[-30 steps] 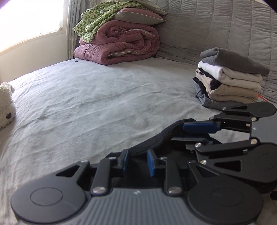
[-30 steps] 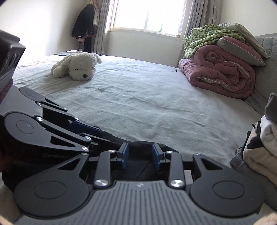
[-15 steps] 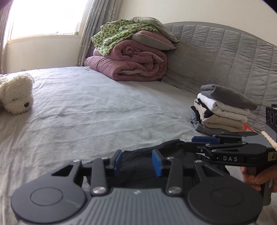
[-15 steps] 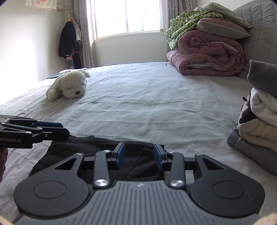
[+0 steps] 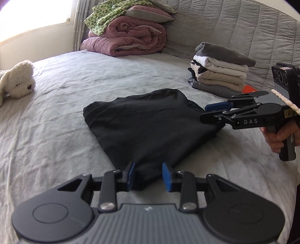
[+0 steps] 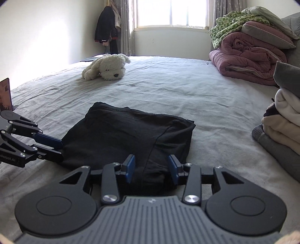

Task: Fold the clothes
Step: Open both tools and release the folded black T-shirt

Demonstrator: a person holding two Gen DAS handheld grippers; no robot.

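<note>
My left claw (image 5: 148,175) and right claw (image 6: 151,169) have pulled back, both spread wide with nothing in them. The black garment (image 5: 150,123) now lies folded flat on the grey bed (image 5: 56,131), just short of the stack of folded clothes (image 5: 221,75). This fold looks finished. Beyond the garment, 1 plush dog (image 6: 106,66) rests near the window (image 6: 171,12).

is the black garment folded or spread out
Folded. The black garment lies on the bed as a compact, layered rectangle, a doubled edge showing near the right gripper.

A white plush dog (image 6: 106,66) lies on the grey bedsheet (image 6: 168,90) near rolled maroon quilts (image 6: 249,56).
</note>
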